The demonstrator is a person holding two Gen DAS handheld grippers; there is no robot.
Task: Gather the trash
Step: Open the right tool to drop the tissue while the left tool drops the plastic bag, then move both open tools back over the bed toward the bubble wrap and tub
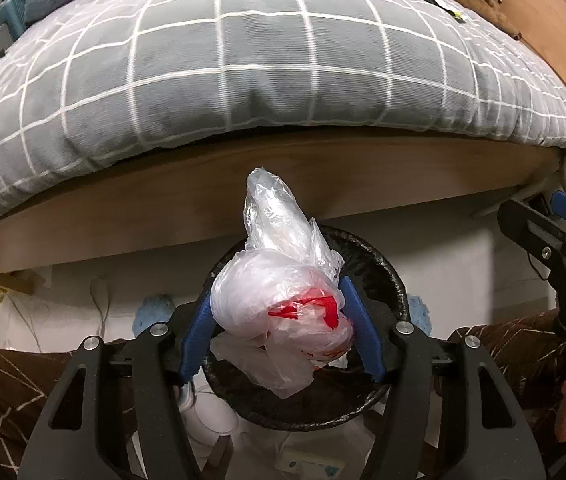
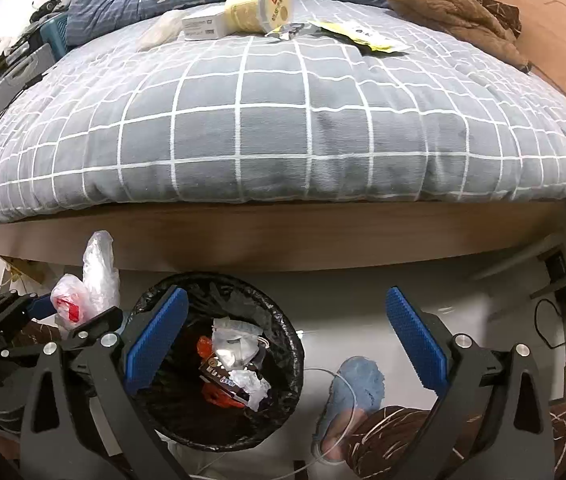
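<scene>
My left gripper point(image 1: 279, 296) is shut on a crumpled clear plastic bag with red print point(image 1: 283, 300) and holds it above a round bin lined with a black bag point(image 1: 397, 280). The right wrist view shows the same bag point(image 2: 83, 292) held left of and above the bin point(image 2: 283, 328), which holds wrappers and tissues point(image 2: 235, 364). My right gripper point(image 2: 287, 332) is open and empty above the bin's right side. On the bed lie a yellow cup on its side point(image 2: 261, 6), a white box point(image 2: 203, 26), a silver wrapper point(image 2: 285, 32) and a yellow packet point(image 2: 359, 34).
The grey checked bed cover point(image 2: 275, 120) over a wooden bed frame point(image 2: 283, 236) fills the background. A brown garment point(image 2: 451, 4) lies at the bed's far right. The person's blue slipper point(image 2: 357, 384) and brown trouser legs point(image 2: 395, 436) are beside the bin. Cables run on the floor.
</scene>
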